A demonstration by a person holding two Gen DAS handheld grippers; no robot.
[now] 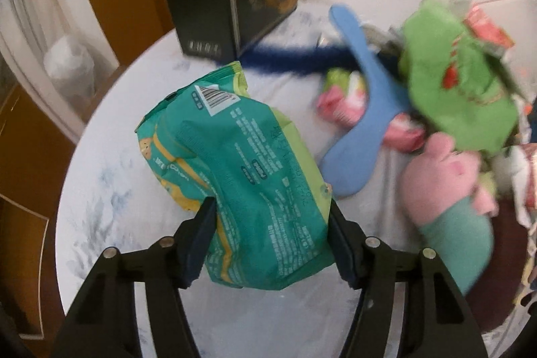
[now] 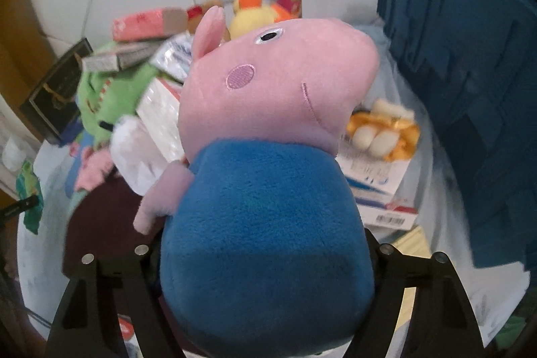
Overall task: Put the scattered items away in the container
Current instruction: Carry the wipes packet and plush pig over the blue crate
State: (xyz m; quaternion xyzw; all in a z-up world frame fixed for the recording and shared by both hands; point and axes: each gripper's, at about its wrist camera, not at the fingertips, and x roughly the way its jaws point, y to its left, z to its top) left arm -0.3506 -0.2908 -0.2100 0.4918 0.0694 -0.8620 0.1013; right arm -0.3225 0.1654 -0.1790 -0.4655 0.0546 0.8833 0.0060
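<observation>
My left gripper [image 1: 272,217] is shut on a teal-green snack bag [image 1: 241,163], its pads pressing the bag's lower sides above the white table [image 1: 110,210]. The same bag shows at the far left edge of the right wrist view [image 2: 30,190]. My right gripper [image 2: 265,244] is shut on a pink pig plush with a blue body [image 2: 268,190], which fills that view and hides the fingertips. A blue ribbed container [image 2: 470,83] stands to the right of the plush.
A heap of items lies on the table: a green plush [image 1: 453,83], a blue sock [image 1: 365,109], a pink-and-teal pig plush [image 1: 446,190], a yellow plush [image 2: 248,19], small boxes [image 2: 147,22] and an orange packet [image 2: 382,130]. A black box [image 1: 208,9] stands at the back.
</observation>
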